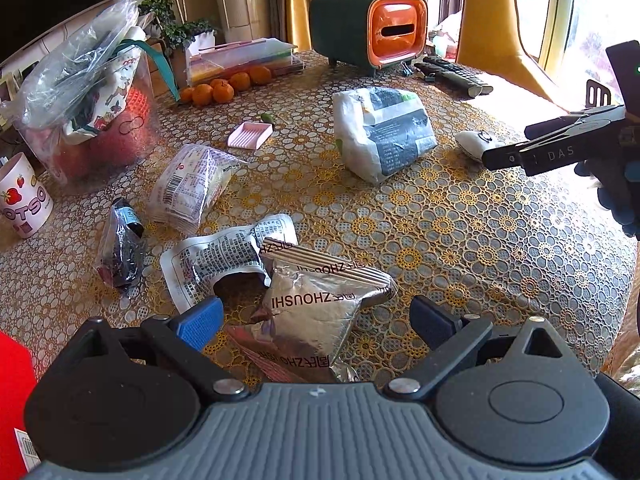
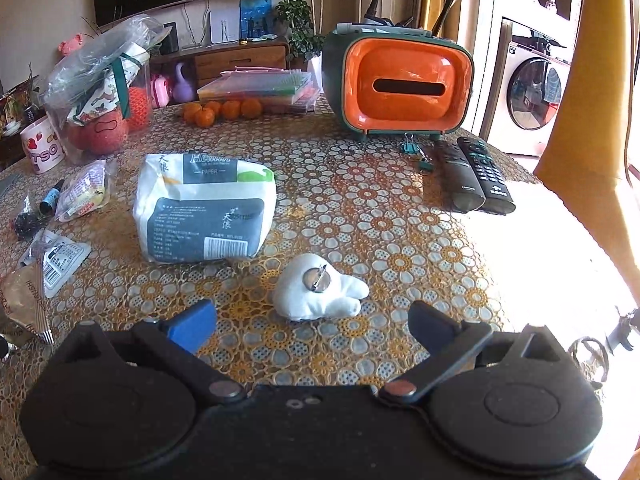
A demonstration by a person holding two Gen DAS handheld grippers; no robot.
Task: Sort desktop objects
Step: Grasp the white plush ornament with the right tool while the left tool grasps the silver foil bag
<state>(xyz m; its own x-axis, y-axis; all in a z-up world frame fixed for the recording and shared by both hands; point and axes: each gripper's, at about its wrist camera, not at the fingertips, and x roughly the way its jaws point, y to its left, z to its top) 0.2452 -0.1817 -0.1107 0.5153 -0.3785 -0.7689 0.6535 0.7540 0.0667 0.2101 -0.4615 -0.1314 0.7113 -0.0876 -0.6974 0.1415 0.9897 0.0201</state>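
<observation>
My left gripper (image 1: 316, 316) is open, its fingers either side of a crumpled silver snack wrapper (image 1: 316, 308) lying on the table. A torn white wrapper (image 1: 216, 256) lies just behind it. My right gripper (image 2: 312, 320) is open, just in front of a small white plush keychain (image 2: 320, 290) with a metal ring. The right gripper also shows at the right edge of the left wrist view (image 1: 504, 156), beside the plush (image 1: 476, 140). A white tissue pack (image 2: 204, 208) lies behind the plush, and it also shows in the left wrist view (image 1: 384, 132).
On the flower-patterned tablecloth (image 2: 400, 240): orange-and-green tissue box (image 2: 400, 84), two remotes (image 2: 472, 176), binder clips (image 2: 416, 152), tangerines (image 2: 220, 112), stacked plastic cases (image 2: 260, 88), a clear tub with bags (image 2: 100, 92), a mug (image 1: 22, 196), snack packets (image 1: 192, 188), a small bottle (image 1: 128, 216), a pink tray (image 1: 250, 134).
</observation>
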